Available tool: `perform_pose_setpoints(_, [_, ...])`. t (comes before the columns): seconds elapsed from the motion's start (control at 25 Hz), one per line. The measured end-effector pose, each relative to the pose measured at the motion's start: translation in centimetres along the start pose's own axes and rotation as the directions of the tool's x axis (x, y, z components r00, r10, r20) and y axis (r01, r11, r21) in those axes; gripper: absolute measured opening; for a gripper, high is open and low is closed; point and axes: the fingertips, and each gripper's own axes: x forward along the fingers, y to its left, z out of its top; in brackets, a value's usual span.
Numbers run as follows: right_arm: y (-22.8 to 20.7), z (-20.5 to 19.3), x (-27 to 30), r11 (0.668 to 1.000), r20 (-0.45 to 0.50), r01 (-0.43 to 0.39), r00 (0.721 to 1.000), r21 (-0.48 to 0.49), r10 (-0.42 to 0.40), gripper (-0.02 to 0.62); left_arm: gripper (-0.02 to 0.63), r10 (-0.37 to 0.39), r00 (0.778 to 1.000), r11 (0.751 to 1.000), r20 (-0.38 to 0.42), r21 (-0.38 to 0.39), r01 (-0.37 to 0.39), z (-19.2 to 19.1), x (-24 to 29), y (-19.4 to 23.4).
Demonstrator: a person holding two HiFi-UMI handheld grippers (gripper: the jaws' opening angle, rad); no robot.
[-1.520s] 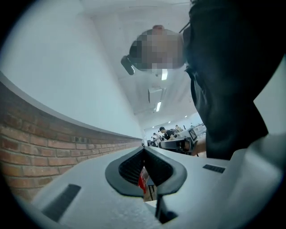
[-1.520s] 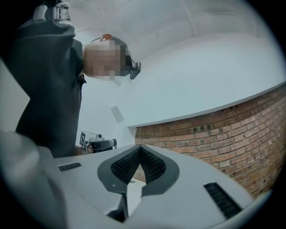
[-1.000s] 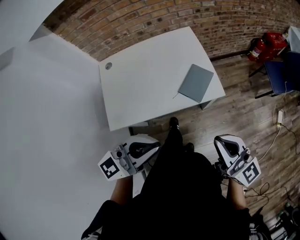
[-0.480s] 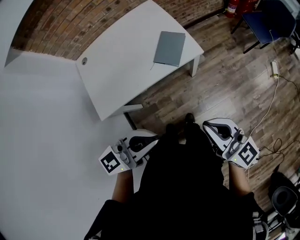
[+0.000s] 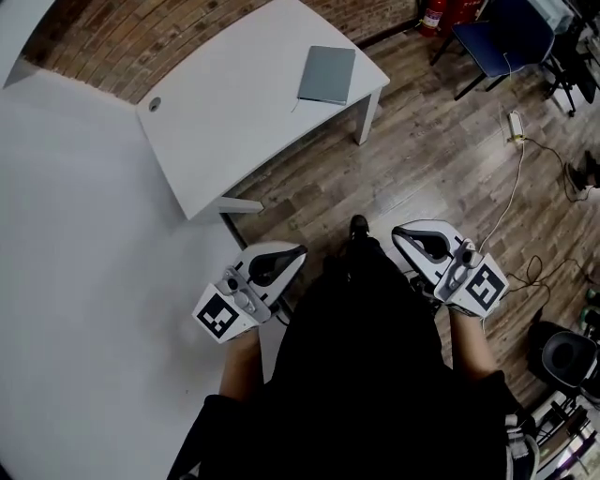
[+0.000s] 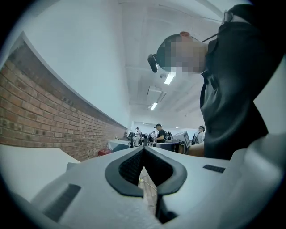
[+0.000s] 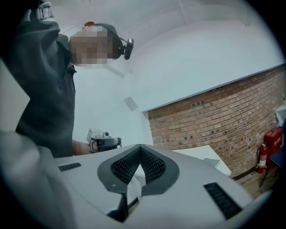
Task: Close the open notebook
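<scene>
A grey notebook [image 5: 327, 75] lies closed and flat near the right end of the white table [image 5: 234, 122], far up in the head view. My left gripper [image 5: 298, 249] is held low beside the person's left hip, well away from the table, shut with nothing in it. My right gripper [image 5: 398, 231] hangs by the right hip over the wooden floor, also shut and empty. In the left gripper view the left gripper [image 6: 144, 148] has its jaws meeting at the tip. The right gripper [image 7: 140, 146] in its own view looks the same, with the table's corner [image 7: 203, 154] beyond it.
A brick wall [image 5: 141, 37] runs behind the table. A red fire extinguisher [image 5: 441, 13] and a dark blue chair [image 5: 502, 37] stand at the upper right. A power strip and cable [image 5: 516, 127] lie on the wooden floor, and a round black object [image 5: 562, 354] sits at the lower right.
The table and notebook have slid up and left and shrunk in the head view as the person stepped back from them. Both grippers stayed shut at the hips.
</scene>
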Motion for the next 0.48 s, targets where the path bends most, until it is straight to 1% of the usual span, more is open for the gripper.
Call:
perform_pose_setpoints(0.16, [3.7,-1.3,1.4,0.999,-0.027,-0.035,0.999,0.011,0.035,0.006,0.017,-0.008,1.000,1.000,0.005,-0.015,0.008,-1.1,-2.7,-1.9])
perform_pose_setpoints(0.24, [5.1,-2.0,1.7,0.999,-0.038,-0.048,0.998,0.023,0.049,0.006,0.017,-0.012,1.000,1.000,0.020,-0.024,0.012,-1.7,-3.7,-2.5])
perform_pose_setpoints(0.4, [6.9,-2.0,1.9,0.996,-0.010,-0.080,0.997,0.033,0.081,0.006,0.017,0.023,0.992,0.999,0.122,-0.051,-0.017,-1.9,-4.1,-2.3])
perform_pose_setpoints(0.48, [7.2,-2.0,1.4,0.996,-0.012,-0.089,0.996,0.024,0.089,0.006,0.017,0.032,0.991,0.999,0.133,-0.037,-0.027,-1.5,-3.7,-2.8])
